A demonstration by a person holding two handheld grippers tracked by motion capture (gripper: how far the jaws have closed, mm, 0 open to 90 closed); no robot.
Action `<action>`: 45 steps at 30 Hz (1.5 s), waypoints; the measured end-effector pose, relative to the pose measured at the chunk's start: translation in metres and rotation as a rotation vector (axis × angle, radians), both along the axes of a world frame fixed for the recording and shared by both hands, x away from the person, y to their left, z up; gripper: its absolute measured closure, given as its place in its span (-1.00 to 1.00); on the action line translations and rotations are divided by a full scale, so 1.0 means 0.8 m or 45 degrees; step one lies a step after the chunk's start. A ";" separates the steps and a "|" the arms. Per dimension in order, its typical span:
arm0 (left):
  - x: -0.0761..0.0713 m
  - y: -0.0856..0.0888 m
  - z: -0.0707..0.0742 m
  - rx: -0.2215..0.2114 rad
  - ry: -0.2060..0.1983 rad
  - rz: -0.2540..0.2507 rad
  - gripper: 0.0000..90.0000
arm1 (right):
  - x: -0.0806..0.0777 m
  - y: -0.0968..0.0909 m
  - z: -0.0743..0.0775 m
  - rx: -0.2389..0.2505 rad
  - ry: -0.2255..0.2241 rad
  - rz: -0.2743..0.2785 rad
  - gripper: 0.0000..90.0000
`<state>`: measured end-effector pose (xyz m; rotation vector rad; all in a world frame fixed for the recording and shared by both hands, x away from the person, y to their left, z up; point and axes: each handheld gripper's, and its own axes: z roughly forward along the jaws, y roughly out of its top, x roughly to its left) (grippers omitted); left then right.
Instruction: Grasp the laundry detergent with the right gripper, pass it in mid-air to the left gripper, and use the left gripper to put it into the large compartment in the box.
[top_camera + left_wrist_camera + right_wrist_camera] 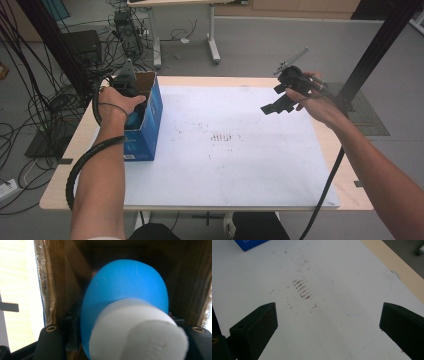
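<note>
Left tongs (131, 102): we see them closed on the blue bottle (125, 302), white cap (137, 332) nearest the camera.
Blue bottle: between the left tongs, inside the blue box (150, 125).
Right tongs (280, 102): we hold them wide open, empty, above the counter (225, 150), well apart from the box.

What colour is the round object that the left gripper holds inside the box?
Blue, with a white cylindrical end; the round object shows best in the left gripper view.
</note>
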<state>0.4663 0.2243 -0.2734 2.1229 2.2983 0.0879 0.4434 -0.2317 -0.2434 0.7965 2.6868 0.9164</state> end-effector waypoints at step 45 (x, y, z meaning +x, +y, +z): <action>0.000 0.001 0.003 0.000 -0.006 0.004 -0.22 | 0.001 -0.006 0.001 0.026 -0.009 -0.009 -0.97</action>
